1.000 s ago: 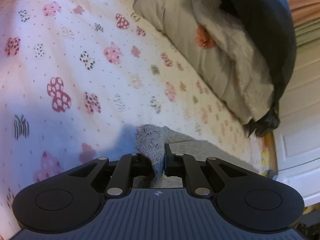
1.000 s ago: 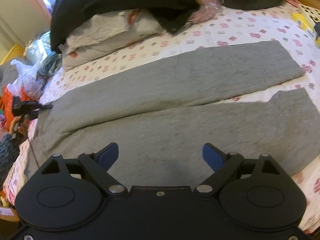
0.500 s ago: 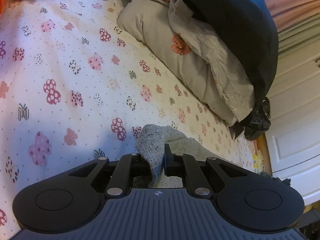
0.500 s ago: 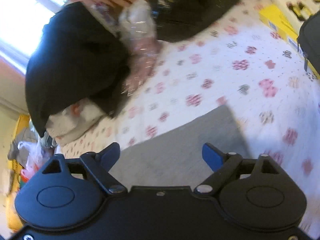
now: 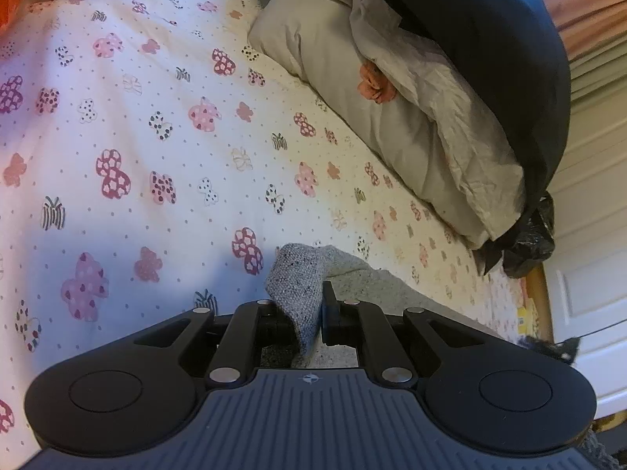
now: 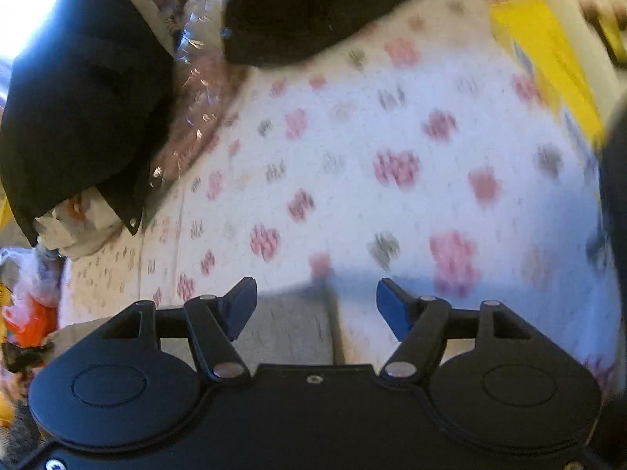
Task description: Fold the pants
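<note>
The grey pants lie on a bed with a white sheet with a pink flower print. My left gripper is shut on a bunched corner of the grey fabric and holds it a little above the sheet; the rest trails off to the right behind it. In the blurred right wrist view my right gripper is open and empty, its blue pads spread just above the end corner of a grey pant leg, which lies flat on the sheet.
Beige pillows under a black cover lie along the bed's far side. A black bundle, a clear plastic bag and a yellow box sit beyond the right gripper. A white door stands at the right.
My right gripper has swept along the pants to the leg end and dropped low over its corner, still open. My left gripper keeps its hold and has shifted slightly over the sheet.
</note>
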Motion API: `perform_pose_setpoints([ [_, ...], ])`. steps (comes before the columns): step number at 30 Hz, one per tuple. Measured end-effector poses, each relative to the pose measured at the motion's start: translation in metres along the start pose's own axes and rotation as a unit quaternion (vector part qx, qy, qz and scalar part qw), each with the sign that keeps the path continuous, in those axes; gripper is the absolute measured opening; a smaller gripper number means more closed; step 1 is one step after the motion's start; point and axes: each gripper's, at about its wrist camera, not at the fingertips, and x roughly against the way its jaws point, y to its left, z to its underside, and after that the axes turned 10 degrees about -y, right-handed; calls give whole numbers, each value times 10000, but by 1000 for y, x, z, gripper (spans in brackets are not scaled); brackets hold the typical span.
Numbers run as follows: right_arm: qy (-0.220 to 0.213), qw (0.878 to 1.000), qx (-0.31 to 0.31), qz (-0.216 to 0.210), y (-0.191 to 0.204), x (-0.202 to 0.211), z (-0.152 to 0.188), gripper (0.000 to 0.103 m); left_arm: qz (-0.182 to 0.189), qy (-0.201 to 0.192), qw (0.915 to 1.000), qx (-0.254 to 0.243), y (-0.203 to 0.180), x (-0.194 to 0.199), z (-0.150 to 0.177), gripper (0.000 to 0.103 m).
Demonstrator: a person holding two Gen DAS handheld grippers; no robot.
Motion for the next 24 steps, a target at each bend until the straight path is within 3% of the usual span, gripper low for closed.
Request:
perform_pose_setpoints([
  [2,107,9938,1104,-126,53,0,-8,72,-34,5,10000,-32,-1,-1,-1,10],
  [3,386,9826,1796,-264,89,-7,-7,72,-55,5,10000,-42,-1,-1,-1,10],
  [5,1128,9453,3021,-500,151,-29,3,68,-77,5,10000,-42,-1,-2,-1,10],
  [7,1848,9177,3475,-545,183,-60,4,66,-95,-7,10000,-22,0,-3,0,10],
  [9,2344,8974,3721,-356,198,-89,4,63,-90,-26,10000,-11,-1,-2,1,10],
  [11,2720,8806,3853,-464,211,-109,8,61,-80,-19,10000,-7,0,-1,2,10],
  [13,2884,8702,3946,-629,216,-119,12,60,-94,-6,10000,-26,0,-1,2,10],
  [18,3319,8463,4151,-354,209,-147,18,52,-95,7,9999,-75,1,1,0,10],
  [20,3390,8436,4143,-431,197,-150,18,50,-106,17,9999,-87,1,0,-1,10],
  [23,3376,8435,4148,-493,188,-150,15,38,-127,21,9999,-74,3,-3,-2,10],
  [24,3366,8374,4281,-472,189,-149,17,34,-126,16,9999,-69,4,-3,-2,10],
])
